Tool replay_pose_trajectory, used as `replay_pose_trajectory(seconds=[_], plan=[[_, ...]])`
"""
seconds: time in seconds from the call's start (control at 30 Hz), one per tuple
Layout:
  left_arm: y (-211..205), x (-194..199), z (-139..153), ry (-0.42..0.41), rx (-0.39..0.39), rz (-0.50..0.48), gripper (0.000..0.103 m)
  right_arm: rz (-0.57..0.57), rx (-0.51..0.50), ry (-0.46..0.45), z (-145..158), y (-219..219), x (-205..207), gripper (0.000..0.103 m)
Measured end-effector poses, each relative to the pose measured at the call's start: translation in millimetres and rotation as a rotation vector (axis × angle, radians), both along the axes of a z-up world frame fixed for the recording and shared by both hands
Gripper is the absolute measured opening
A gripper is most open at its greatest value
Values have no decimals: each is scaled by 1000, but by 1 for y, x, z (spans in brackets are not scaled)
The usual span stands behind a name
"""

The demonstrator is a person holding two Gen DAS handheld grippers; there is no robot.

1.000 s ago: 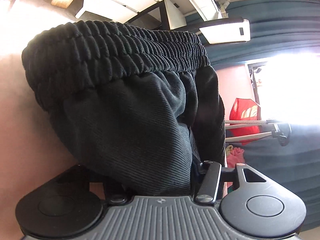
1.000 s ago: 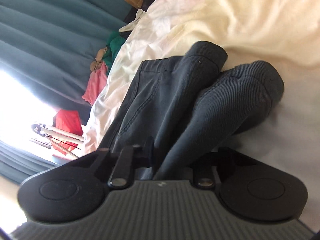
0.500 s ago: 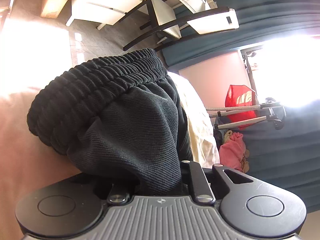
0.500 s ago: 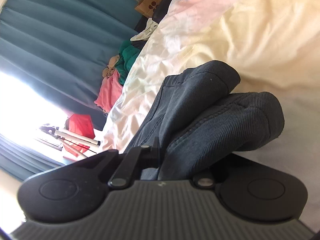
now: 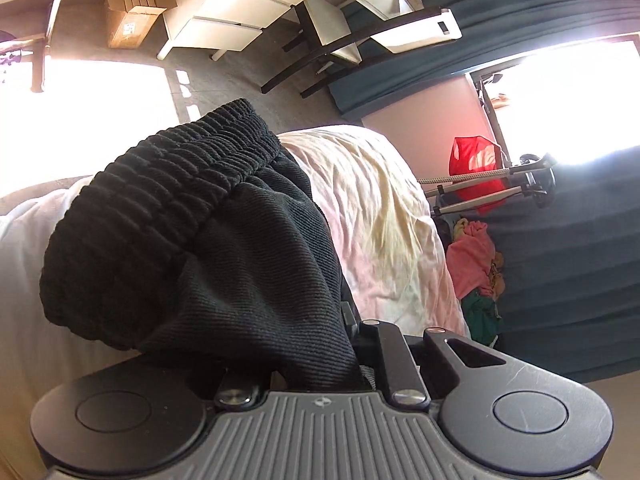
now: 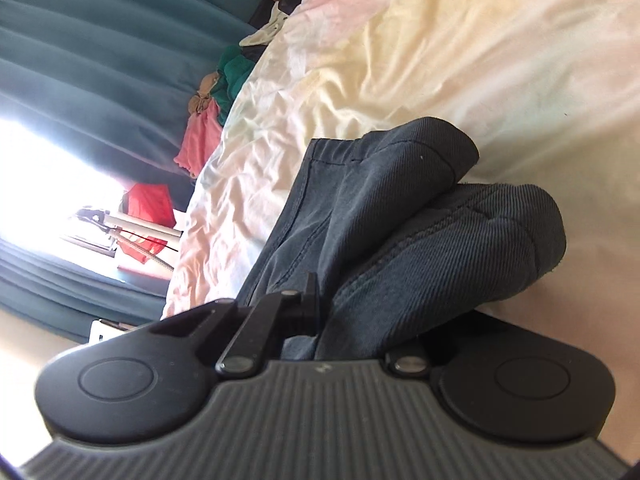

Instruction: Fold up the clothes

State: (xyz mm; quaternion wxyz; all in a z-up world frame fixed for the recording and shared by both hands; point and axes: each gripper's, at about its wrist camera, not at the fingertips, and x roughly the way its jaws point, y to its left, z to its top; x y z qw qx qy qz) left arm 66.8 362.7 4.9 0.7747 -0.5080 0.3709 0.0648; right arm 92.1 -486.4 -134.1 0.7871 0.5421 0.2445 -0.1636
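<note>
Both claws are clamped on the dark trousers [image 5: 208, 264] above the bed [image 6: 460, 52] — left claw [image 5: 320, 364] by the waistband, right claw [image 6: 320, 336] on bunched cloth. That thick, uneven bunch could slip free and drop crooked.

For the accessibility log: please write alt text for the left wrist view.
The left tool is shut on dark ribbed-waist trousers, which bunch over it and fill the left of the frame. Behind lie a rumpled cream bedsheet, teal curtains, and a white desk.
</note>
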Motion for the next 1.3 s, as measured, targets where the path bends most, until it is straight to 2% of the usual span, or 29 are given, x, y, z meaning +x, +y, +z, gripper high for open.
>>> replay_pose_trajectory(seconds=[0.1,0.13,0.23,0.33,0.4,0.43,0.47,0.5,0.53,0.57,0.6,0.63,0.7,0.73,0.8,0.93,1.0,1.13,1.3], plan=[[5,-23,-25,46,0,-12,15,47,-48,60,-9,4,-3,11],[7,-23,-38,61,-5,-8,15,46,-28,67,-16,3,-4,11],[9,-32,-64,39,8,-20,16,20,38,74,-34,0,-8,12],[8,-41,-69,1,43,-43,18,0,81,65,-42,-1,-11,15],[6,-46,-71,10,48,-59,24,-3,91,61,-41,-3,-12,19],[5,-46,-70,8,48,-88,33,-10,84,73,-40,-4,-14,23],[5,-45,-70,6,48,-116,47,-18,78,84,-38,-6,-16,31],[2,-45,-68,3,53,-146,55,-34,73,90,-37,-9,-19,42],[0,-45,-65,6,66,-158,68,-53,70,91,-36,-12,-24,49],[-3,-50,-61,4,91,-164,77,-71,67,92,-36,-16,-29,60],[-6,-55,-56,3,115,-169,81,-88,63,92,-35,-19,-33,66],[-8,-60,-51,1,140,-174,85,-99,59,89,-35,-23,-38,68],[-18,-75,-36,11,245,-166,87,-112,53,75,-35,-30,-47,69],[-24,-86,-28,8,297,-163,92,-125,47,72,-34,-35,-52,69],[-34,-110,-11,1,401,-157,93,-168,29,74,-31,-41,-62,70],[-66,-143,24,-121,526,-148,94,-291,-16,53,-18,-50,-83,71],[-89,-146,38,-180,570,-165,94,-341,-19,-8,-11,-55,-95,71],[-164,-112,44,-264,675,-390,93,-328,62,-121,-11,-58,-100,71],[-283,-71,21,-384,794,-712,92,-252,154,-161,-13,-49,-84,70]])
